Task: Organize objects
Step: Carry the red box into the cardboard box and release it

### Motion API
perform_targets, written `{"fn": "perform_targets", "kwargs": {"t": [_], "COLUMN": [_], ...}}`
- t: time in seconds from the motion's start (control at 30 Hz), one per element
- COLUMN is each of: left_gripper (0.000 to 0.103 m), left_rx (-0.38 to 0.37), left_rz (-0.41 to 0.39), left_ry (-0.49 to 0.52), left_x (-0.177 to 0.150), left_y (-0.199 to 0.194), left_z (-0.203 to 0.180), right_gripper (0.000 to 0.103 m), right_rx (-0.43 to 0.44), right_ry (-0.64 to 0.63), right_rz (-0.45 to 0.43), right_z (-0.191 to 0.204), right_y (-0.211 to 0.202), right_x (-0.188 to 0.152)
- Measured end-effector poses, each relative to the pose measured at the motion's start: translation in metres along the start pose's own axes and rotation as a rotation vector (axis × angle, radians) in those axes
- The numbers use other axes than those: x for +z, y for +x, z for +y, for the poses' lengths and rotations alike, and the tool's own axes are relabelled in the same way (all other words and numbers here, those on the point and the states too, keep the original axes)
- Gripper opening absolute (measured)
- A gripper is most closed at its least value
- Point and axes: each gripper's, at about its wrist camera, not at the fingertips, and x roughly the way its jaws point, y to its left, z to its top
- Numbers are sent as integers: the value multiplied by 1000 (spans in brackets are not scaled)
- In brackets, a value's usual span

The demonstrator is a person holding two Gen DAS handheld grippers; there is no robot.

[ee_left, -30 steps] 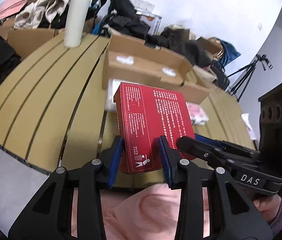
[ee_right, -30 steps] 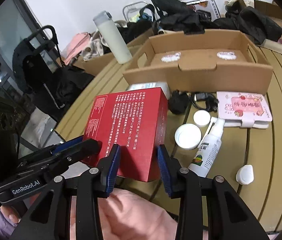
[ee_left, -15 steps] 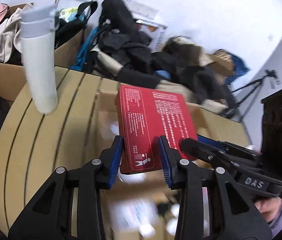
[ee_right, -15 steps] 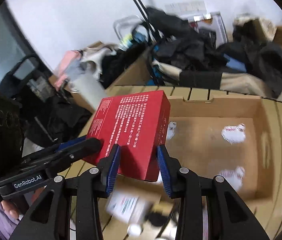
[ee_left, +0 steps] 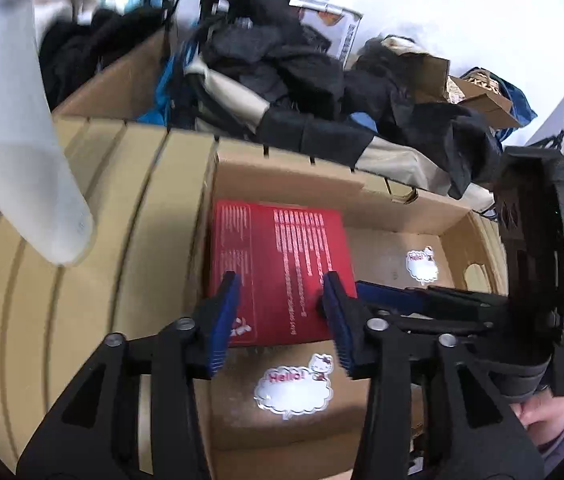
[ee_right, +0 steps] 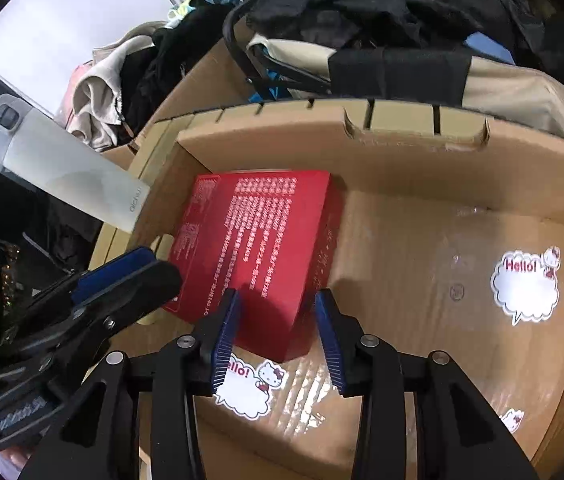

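Observation:
A red box with white print (ee_left: 278, 268) lies flat in the far left corner of an open cardboard box (ee_left: 294, 184), also seen in the right wrist view (ee_right: 258, 248) inside that cardboard box (ee_right: 402, 148). My left gripper (ee_left: 280, 312) is over the red box's near end, its blue pads (ee_left: 224, 312) spread wider than before and no longer pressing it. My right gripper (ee_right: 274, 332) is likewise spread around the red box's near right corner, pads (ee_right: 328, 336) apart from it. Each gripper shows in the other's view.
A white bottle (ee_right: 66, 172) stands on the slatted wooden table (ee_left: 82, 260) left of the cardboard box. Hello Kitty stickers (ee_right: 526, 284) mark the box floor. Bags, clothes and more cartons (ee_left: 282, 60) pile up behind the table.
Both grippers carried the red box forward and down into the cardboard box's far left corner, then opened, leaving it resting on the box floor.

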Motion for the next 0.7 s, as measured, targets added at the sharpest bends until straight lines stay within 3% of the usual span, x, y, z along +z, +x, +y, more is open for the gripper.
{"fn": "perform_targets", "kwargs": {"t": [0.03, 0.1, 0.13, 0.17, 0.23, 0.3, 0.5, 0.7], "left_gripper": [55, 57, 64, 69, 74, 78, 103, 103], "left_rx": [19, 27, 26, 32, 88, 150, 272, 320], "left_rz": [-13, -24, -26, -22, -41, -69, -157, -216], "left_ry": [16, 27, 33, 41, 68, 92, 136, 131], "left_x": [-1, 0, 1, 2, 4, 3, -19, -53], "left_y": [-7, -20, -30, -40, -66, -89, -193, -277], "left_z": [-3, -5, -6, -8, -12, -15, -29, -53], "right_gripper": [43, 46, 56, 76, 88, 88, 88, 88], "right_rx": [-15, -28, -23, -22, -69, -82, -190, -254], "right_ry": [-11, -20, -28, -37, -61, -71, -91, -44], "right_rz": [-5, -20, -30, -37, -85, -130, -246, -340], "right_z": [1, 5, 7, 9, 13, 15, 8, 0], "right_y": [-3, -13, -21, -30, -61, -91, -212, -313], "right_x": [0, -1, -2, -5, -12, -17, -51, -108]}}
